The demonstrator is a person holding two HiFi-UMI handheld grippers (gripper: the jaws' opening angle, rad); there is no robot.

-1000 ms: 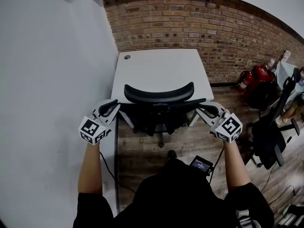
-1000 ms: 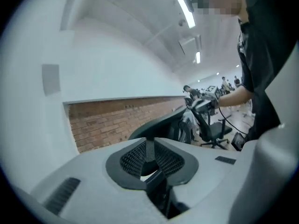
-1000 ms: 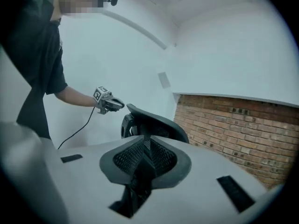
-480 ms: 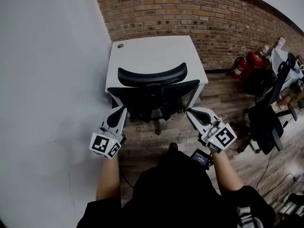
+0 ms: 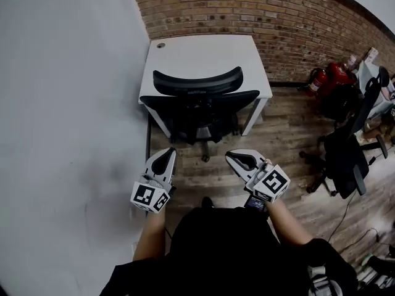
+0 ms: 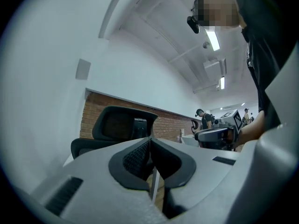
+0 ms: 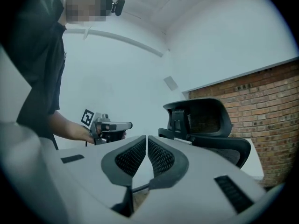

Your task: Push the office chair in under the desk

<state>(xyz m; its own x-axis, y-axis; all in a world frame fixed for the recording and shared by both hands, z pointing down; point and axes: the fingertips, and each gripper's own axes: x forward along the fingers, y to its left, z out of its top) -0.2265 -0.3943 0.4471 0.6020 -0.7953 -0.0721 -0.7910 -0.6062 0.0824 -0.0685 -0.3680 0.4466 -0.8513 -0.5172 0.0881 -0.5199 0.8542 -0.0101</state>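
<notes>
The black office chair (image 5: 197, 103) stands pushed in at the white desk (image 5: 207, 51), its seat under the top and its backrest at the desk's front edge. Both grippers hang back from it over the wooden floor, touching nothing. In the head view my left gripper (image 5: 166, 155) is shut and empty, below the chair's left side. My right gripper (image 5: 233, 157) is shut and empty too, below its right side. The left gripper view shows the shut left gripper (image 6: 150, 140) with the chair (image 6: 119, 125) beyond. In the right gripper view the chair (image 7: 205, 120) stands past the shut right gripper (image 7: 146, 139).
A white wall (image 5: 68, 103) runs along the left, close to the desk, and a brick wall (image 5: 259, 11) stands behind it. A second black chair (image 5: 345, 159) and red fire extinguishers (image 5: 330, 79) are at the right. Wooden floor (image 5: 278, 140) lies between.
Both grippers have drawn back from the chair's sides toward the person and closed. The chair stays in at the desk.
</notes>
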